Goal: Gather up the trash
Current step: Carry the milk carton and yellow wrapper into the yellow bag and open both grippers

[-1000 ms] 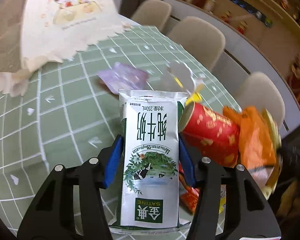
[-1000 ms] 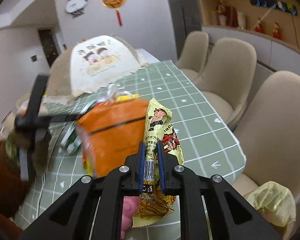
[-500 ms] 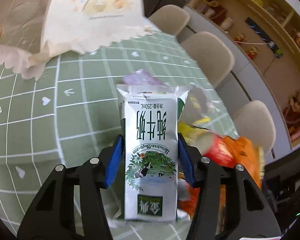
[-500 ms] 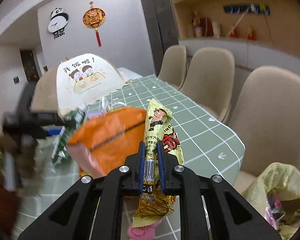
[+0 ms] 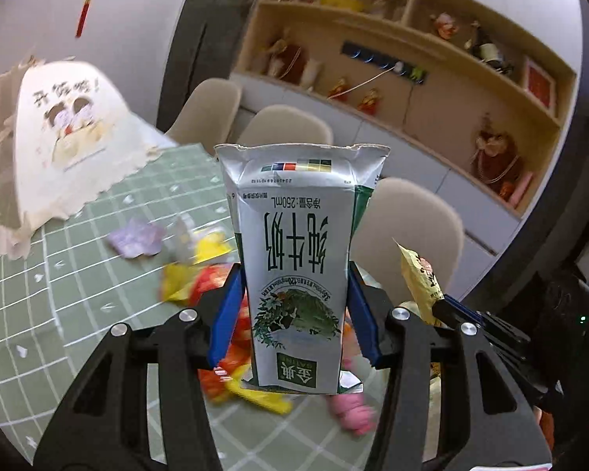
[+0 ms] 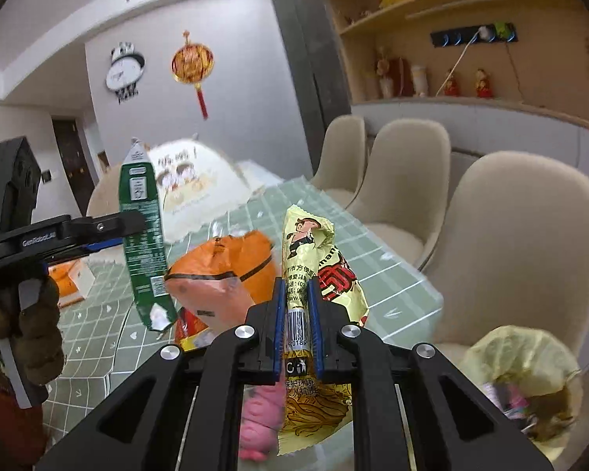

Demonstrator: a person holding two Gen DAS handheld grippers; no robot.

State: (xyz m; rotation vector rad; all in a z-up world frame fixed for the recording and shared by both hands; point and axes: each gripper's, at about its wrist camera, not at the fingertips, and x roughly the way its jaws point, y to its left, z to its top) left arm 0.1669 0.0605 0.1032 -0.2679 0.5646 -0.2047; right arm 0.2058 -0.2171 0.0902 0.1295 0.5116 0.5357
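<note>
My left gripper (image 5: 296, 310) is shut on a white and green milk carton (image 5: 298, 259) and holds it up above the green checked table (image 5: 78, 286). The carton also shows in the right wrist view (image 6: 143, 243), held by the left gripper (image 6: 98, 231). My right gripper (image 6: 296, 322) is shut on a yellow snack wrapper (image 6: 318, 271), which also shows in the left wrist view (image 5: 420, 278). An orange bag (image 6: 224, 271), a pink item (image 6: 261, 424) and other wrappers (image 5: 192, 271) lie on the table near its end.
A yellow-lined trash bin (image 6: 526, 384) stands on the floor at the right, below the table's end. Beige chairs (image 6: 514, 243) line the table's right side. A cloth food cover (image 5: 59, 149) sits at the far end. A purple wrapper (image 5: 137, 237) lies mid-table.
Both grippers have lifted and tilted up with their loads. The milk carton has risen off the table. The trash bin has come further into the right wrist view.
</note>
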